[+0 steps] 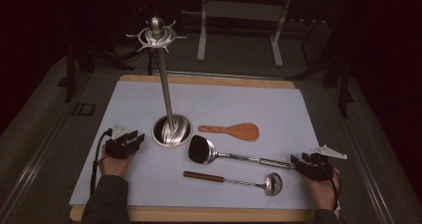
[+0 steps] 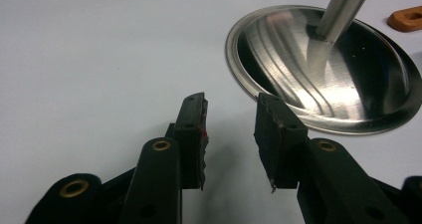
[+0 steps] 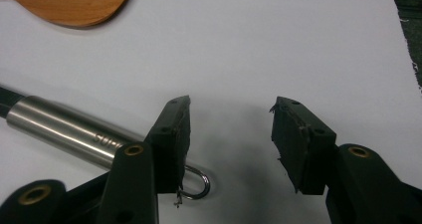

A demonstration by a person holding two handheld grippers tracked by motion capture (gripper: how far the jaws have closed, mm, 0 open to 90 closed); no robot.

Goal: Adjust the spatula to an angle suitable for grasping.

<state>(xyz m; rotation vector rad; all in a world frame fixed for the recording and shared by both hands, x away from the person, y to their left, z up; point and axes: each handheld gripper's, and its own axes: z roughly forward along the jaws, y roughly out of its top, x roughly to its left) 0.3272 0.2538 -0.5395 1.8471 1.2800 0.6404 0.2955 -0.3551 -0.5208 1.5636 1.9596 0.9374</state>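
The right gripper (image 3: 231,109) has its jaws wide apart and holds nothing; its left jaw sits right over the hanging ring at the end of the black-headed spatula with a steel handle (image 3: 69,129), and the handle runs off to the left rather than between the jaws. To take it well, the gripper likely needs to shift sideways so the handle's end lies centred in the gap, then close across the smooth steel tube just above the ring, squarely, since a round polished handle may roll or slip in a corner grip. The left gripper (image 2: 230,104) is also open and empty, resting on the pale worktop (image 1: 239,99) just beside the round steel base of the tall utensil stand (image 2: 323,69). In the high view the spatula (image 1: 201,149) lies between the flat wooden paddle (image 1: 234,131) and the small steel ladle with a wooden grip (image 1: 234,180), so a straight lift looks wise to avoid nudging either neighbour.
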